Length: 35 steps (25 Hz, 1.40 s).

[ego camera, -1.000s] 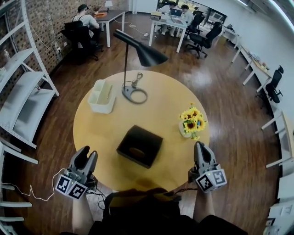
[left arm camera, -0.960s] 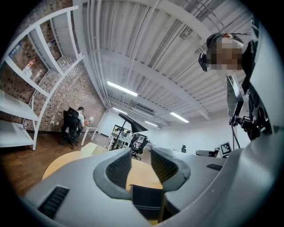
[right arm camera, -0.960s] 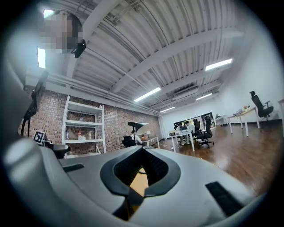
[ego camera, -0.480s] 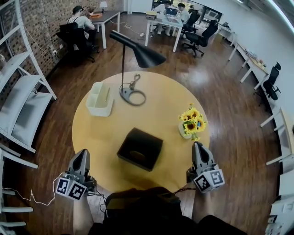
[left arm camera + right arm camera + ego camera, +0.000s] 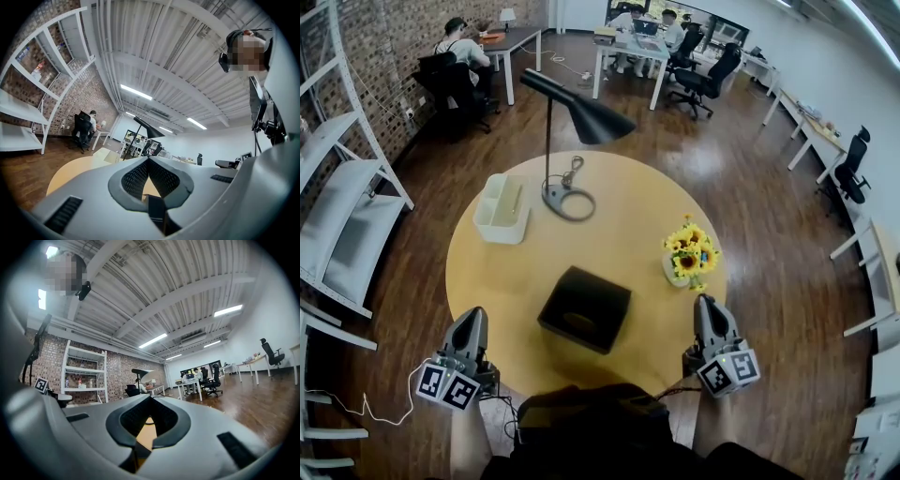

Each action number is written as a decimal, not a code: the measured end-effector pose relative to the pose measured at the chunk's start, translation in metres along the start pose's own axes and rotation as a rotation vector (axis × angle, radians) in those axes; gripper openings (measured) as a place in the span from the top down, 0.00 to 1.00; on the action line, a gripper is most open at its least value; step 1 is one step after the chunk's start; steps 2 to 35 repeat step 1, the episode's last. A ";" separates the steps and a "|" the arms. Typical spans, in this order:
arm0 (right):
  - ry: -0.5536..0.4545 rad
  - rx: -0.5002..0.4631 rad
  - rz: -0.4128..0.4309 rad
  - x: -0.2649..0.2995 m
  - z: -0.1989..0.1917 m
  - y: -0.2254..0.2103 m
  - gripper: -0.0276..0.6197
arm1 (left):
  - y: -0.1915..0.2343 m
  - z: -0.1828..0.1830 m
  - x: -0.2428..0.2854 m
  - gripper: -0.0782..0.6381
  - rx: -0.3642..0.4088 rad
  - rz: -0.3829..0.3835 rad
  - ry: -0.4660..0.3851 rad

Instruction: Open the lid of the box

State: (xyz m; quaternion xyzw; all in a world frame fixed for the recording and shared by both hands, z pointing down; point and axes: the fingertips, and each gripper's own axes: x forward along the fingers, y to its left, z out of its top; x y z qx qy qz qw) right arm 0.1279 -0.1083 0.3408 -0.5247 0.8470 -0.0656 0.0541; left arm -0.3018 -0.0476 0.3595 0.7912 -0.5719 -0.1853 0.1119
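Observation:
A dark square box with its lid down sits on the round yellow table, near the front edge. My left gripper hovers at the table's front left rim, jaws shut on nothing, well left of the box. At the front right rim my right gripper is also shut and empty, to the right of the box. In the left gripper view the closed left gripper points over the table. The right gripper view shows the right gripper closed too, with a sliver of the box's dark corner below.
A black desk lamp stands at the table's back, its ring base beside a white organiser tray. A vase of sunflowers sits just ahead of the right gripper. White shelving stands to the left; people sit at desks beyond.
The left gripper's jaws have closed from open. Both grippers stay near the table's front edge; the view has shifted slightly.

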 end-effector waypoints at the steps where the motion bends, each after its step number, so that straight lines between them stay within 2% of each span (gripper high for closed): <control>1: 0.001 -0.002 0.001 0.000 -0.001 0.000 0.96 | -0.001 -0.002 0.000 0.88 0.001 -0.003 0.006; 35: 0.001 -0.002 0.001 0.000 -0.001 0.000 0.96 | -0.001 -0.002 0.000 0.88 0.001 -0.003 0.006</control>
